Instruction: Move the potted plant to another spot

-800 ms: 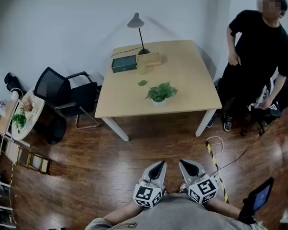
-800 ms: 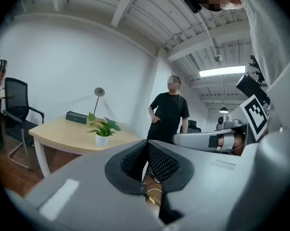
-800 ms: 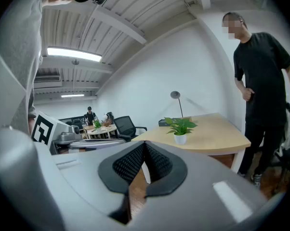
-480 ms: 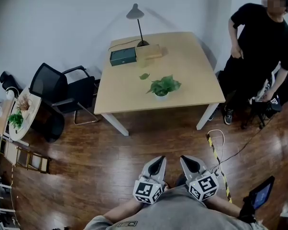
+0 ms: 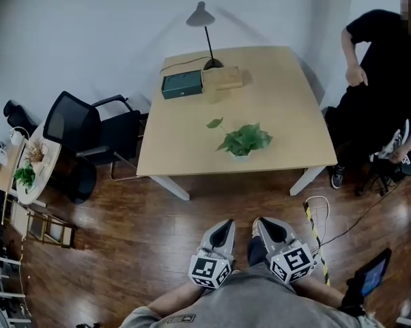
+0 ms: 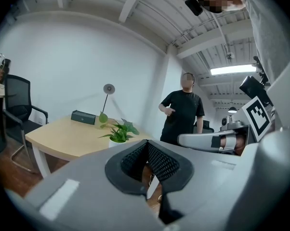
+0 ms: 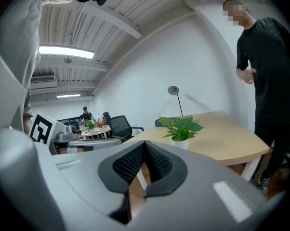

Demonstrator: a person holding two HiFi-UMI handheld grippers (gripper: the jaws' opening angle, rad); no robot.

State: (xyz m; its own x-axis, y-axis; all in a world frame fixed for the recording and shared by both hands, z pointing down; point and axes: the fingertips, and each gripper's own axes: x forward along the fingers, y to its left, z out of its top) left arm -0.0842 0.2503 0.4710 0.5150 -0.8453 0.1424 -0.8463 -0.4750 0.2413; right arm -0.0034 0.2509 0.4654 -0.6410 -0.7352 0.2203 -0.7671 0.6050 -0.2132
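Potted plant (image 5: 244, 141), green leaves, small white pot, upright, on table nr front edge, right of centre

floor (image 5: 158, 244): dark wood | wall (image 5: 89, 33): white | table (image 5: 287, 115): light wood | chair (image 5: 76, 125): black, mesh-backed perhaps | lamp (image 5: 204, 19): grey

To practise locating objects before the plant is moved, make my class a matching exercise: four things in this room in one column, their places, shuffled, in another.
1 potted plant
2 desk lamp
3 dark green box
4 black chair

A on the floor beside the table
B upright at the table's far edge
C near the table's front edge
D flat beside the lamp's base

Pairs: 1-C, 2-B, 3-D, 4-A.
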